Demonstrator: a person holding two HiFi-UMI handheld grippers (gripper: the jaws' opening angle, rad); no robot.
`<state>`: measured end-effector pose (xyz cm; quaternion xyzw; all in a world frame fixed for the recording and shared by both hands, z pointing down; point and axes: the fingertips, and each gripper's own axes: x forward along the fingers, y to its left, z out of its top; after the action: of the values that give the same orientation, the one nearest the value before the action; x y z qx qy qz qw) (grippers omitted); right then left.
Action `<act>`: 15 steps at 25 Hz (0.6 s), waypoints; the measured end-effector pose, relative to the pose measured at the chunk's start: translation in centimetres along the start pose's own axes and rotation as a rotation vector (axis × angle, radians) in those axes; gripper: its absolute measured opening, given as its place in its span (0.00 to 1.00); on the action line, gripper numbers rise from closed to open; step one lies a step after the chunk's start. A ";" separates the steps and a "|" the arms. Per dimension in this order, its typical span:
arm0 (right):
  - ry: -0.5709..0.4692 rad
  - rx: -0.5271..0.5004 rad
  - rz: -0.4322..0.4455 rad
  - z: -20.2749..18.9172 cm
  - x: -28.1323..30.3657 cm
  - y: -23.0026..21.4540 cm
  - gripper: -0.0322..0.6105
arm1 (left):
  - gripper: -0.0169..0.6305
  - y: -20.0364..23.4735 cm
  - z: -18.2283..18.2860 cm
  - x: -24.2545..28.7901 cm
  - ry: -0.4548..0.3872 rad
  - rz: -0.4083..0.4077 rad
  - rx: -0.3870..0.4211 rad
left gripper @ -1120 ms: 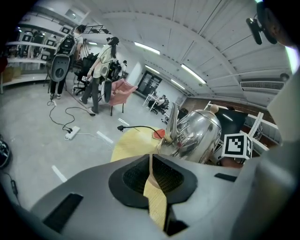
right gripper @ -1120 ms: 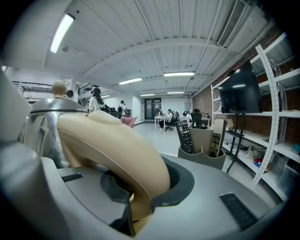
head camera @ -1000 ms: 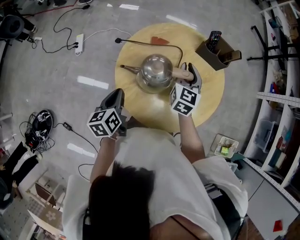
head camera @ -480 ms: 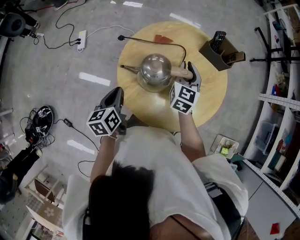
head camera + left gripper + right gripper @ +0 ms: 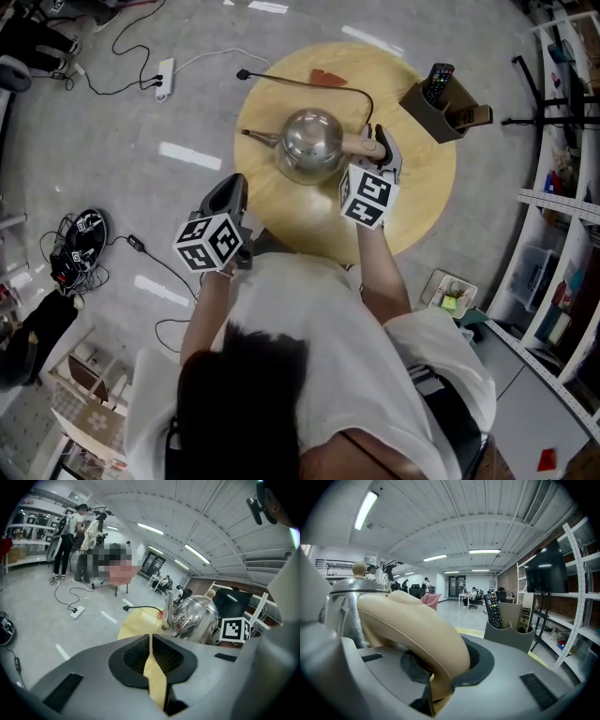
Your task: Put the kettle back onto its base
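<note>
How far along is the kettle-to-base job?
Done: right gripper is clamped on the kettle's beige handle. In hand: kettle is over the round table's middle; base not visible beneath it, so seating unconfirmed. To do: confirm seating, release. Left gripper shut, empty.

Seen from the head view, the kettle [image 5: 312, 141] covers whatever it stands on, so no base can be made out beneath it. The dark cord [image 5: 309, 83] runs out of sight at the handle [image 5: 359, 144], whose outer end the right claw [image 5: 382, 148] hides. The person's shirt [image 5: 319, 328] covers the near rim of the counter [image 5: 427, 192]. In the right gripper view the kettle is cut off by the left edge. The red thing [image 5: 327, 77] at the far rim is too small to tell.
</note>
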<state>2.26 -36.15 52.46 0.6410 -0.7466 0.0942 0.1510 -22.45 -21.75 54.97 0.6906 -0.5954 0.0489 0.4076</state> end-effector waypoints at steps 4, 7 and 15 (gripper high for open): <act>-0.005 0.003 0.009 0.0 -0.1 0.0 0.17 | 0.09 -0.1 -0.1 0.0 0.001 0.003 -0.001; -0.006 0.004 0.012 -0.1 -0.1 0.0 0.17 | 0.09 -0.1 -0.2 0.1 0.005 0.005 -0.002; -0.014 -0.003 0.019 -0.1 -0.2 0.1 0.17 | 0.09 -0.2 -0.3 0.2 0.009 0.006 0.001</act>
<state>2.23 -35.93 52.44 0.6342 -0.7540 0.0899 0.1457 -22.11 -21.75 55.22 0.6888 -0.5955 0.0533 0.4099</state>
